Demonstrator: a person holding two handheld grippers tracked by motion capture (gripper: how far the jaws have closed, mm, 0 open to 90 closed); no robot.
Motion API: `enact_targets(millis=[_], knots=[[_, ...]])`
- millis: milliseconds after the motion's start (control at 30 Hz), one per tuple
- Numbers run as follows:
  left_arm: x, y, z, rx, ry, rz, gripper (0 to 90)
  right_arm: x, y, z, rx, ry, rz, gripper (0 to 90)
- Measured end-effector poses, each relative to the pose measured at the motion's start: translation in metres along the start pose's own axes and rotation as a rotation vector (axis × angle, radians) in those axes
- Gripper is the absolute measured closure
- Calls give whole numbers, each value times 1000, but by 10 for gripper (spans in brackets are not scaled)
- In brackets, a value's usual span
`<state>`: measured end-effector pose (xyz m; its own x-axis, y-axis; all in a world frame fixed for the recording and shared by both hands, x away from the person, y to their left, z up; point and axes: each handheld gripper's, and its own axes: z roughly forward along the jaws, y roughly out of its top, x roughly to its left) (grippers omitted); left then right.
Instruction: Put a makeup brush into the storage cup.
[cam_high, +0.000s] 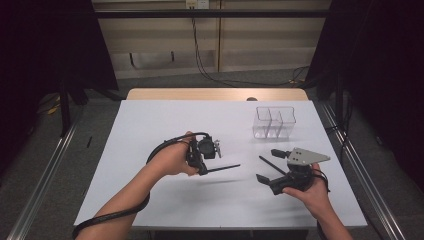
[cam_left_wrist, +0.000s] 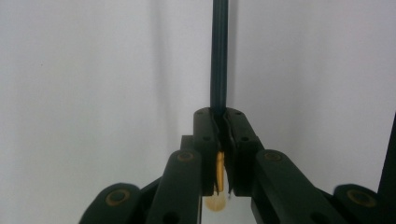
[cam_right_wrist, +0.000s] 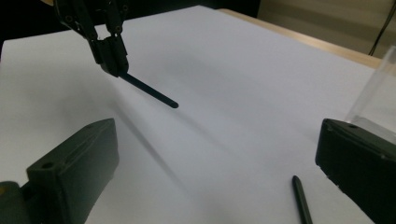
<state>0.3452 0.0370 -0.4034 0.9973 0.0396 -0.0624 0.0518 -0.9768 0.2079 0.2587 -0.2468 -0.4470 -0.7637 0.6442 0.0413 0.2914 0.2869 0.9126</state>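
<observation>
We see the left gripper (cam_high: 202, 169) clamped on a dark pen (cam_high: 223, 167), held level above the white table (cam_high: 150, 125). The right gripper (cam_high: 267, 165) stands wide, with nothing between its jaws, and 1 more pen (cam_high: 272, 166) seems to lie on the table there. A clear 3-part box (cam_high: 273, 122) sits just beyond.

**Wide tongs, two dark sticks**

The right tongs (cam_right_wrist: 219, 163) stand wide apart at the lower corners over the white table (cam_right_wrist: 243, 79). At upper left, the left tongs (cam_right_wrist: 111, 58) clamp a dark stick (cam_right_wrist: 149, 91). Another stick (cam_right_wrist: 302, 200) lies at lower right, near a clear container (cam_right_wrist: 378, 93).
</observation>
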Motion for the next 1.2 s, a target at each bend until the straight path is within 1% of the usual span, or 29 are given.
enact_targets(millis=[33,100,133,200,233,267,333,367,400,467,500,533,567,600,633,700,767,833,900,1033,1100,1133,1200], knots=[[0,0,0,0,-2,-1,843,0,3,3,22,13,-4,0],[-1,1,0,3,-2,5,843,0,9,7,69,25,-11,0],[-1,2,1,2,-1,1,843,1,12,9,91,34,-21,0],[-1,3,0,3,-12,11,843,2,19,13,134,45,-37,0],[-2,3,0,3,-2,10,843,2,22,16,156,53,-46,0],[-2,3,0,3,-3,12,843,3,25,18,178,58,-59,0],[-2,4,0,2,-12,12,843,5,31,23,219,71,-66,0],[-3,5,0,-2,-1,18,843,5,34,25,237,79,-74,0],[-3,5,0,4,-5,19,843,6,38,28,262,86,-90,3],[-4,6,-1,2,-13,16,843,8,43,32,290,98,-104,9],[-4,6,-1,8,-2,30,843,9,45,34,301,104,-110,22],[-4,7,-1,8,-1,33,843,9,48,36,318,110,-124,26],[-4,7,-2,7,-11,31,843,10,50,37,333,116,-133,29],[-4,8,-2,9,-6,37,843,11,53,39,348,123,-140,35],[-5,9,-2,3,-9,36,843,11,55,41,367,130,-145,46],[-5,9,-1,-6,-9,31,843,12,58,45,396,146,-169,80],[-5,10,-1,-3,-14,42,843,13,61,48,425,164,-185,116],[-4,11,-1,-2,-13,53,843,13,63,50,436,171,-198,148],[-5,12,0,-15,-13,46,843,13,65,52,446,181,-205,190],[-6,14,0,-16,-12,56,843,12,69,53,466,194,-223,279],[-7,16,-1,-7,-20,59,843,11,71,54,469,198,-225,313],[-7,16,-1,-15,-17,58,843,11,71,54,467,203,-221,330],[-7,17,-1,-16,-17,67,843,10,73,55,474,215,-219,384]])
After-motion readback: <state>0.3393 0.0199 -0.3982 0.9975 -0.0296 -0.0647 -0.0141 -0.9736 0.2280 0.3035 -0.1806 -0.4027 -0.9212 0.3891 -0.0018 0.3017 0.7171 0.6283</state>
